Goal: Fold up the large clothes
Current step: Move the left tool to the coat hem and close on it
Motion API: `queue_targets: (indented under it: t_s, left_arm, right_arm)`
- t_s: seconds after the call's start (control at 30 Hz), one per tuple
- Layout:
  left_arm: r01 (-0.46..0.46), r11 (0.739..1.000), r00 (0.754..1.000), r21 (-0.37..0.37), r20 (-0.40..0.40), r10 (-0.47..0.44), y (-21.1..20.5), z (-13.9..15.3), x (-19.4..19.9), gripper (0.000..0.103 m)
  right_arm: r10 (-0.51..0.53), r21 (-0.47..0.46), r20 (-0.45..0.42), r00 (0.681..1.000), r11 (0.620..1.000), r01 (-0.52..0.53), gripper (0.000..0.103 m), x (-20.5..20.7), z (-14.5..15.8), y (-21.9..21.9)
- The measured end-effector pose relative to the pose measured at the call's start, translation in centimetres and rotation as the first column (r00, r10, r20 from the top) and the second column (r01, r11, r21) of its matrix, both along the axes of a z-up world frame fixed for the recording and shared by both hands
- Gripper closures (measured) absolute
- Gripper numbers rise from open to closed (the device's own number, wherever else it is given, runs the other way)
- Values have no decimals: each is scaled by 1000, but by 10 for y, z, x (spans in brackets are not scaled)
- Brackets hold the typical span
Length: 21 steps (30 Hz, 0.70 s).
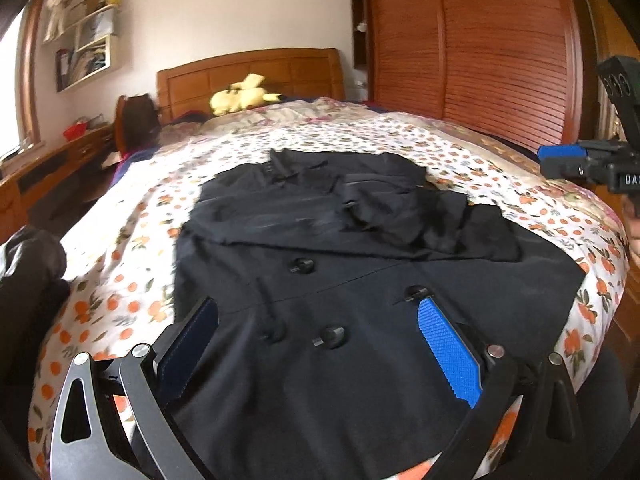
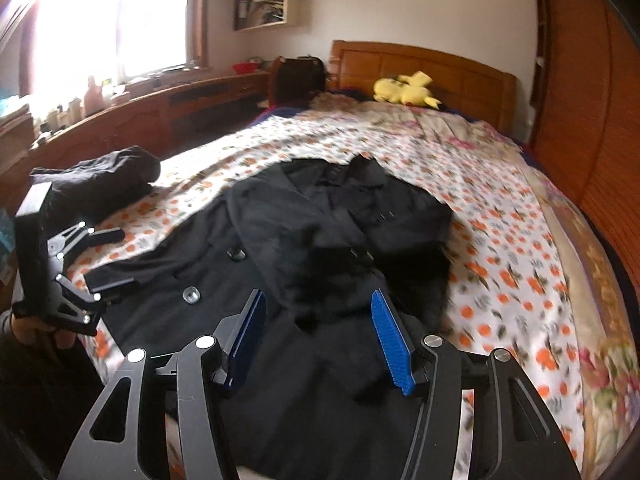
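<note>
Your left gripper (image 1: 318, 344) hangs with its fingers (image 1: 450, 354) spread wide and nothing between them, over the lower front of the black coat (image 1: 360, 272). Your right gripper (image 2: 318, 340) is the same: fingers (image 2: 390, 338) apart, empty, above the coat's near half.

The coat lies flat on the bed (image 2: 520, 260), buttons (image 1: 330, 336) up, collar toward the headboard (image 1: 248, 76), with its sleeves already laid across the chest.

Judge it as thick, soft cloth: heavy for a garment, limp, likely to sag and drag on the floral bedspread rather than slide. A single-layer pinch may slip, so bite deep. Take it at the two near hem corners, one per hand, clear of the buttons, so the bottom lifts evenly toward the collar. Watch that the folded sleeves don't spill as you carry it.
</note>
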<state>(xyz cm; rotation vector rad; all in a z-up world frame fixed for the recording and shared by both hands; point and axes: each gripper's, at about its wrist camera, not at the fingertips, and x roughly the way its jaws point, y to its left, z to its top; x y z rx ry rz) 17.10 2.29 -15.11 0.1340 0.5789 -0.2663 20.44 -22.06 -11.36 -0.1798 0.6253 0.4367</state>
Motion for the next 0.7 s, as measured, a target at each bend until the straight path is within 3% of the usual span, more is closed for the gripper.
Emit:
queue_targets:
  t_s: [0.2,0.5,0.6,0.7]
  left_arm:
    - [63,997,997,38,-49,-61,-51,-8,27,2]
    - [135,990,987,38,-88,-131,-127,-4,70,2]
    - [173,984,979,39,-115,-167,-156,-5,87,14]
    - [193,980,973,49,-135,-185,-178,-9,102,18]
  right_arm:
    - [-43,4,-23,999,999,43,50,-5,-17,-42]
    - [-84,32,-33,996,996,85,50,-6,-31,-89]
    - [-93,42,-32,995,995,94,50,-10,-31,-103]
    - [-103,37,-27,994,994,104,50,-16,-31,-115]
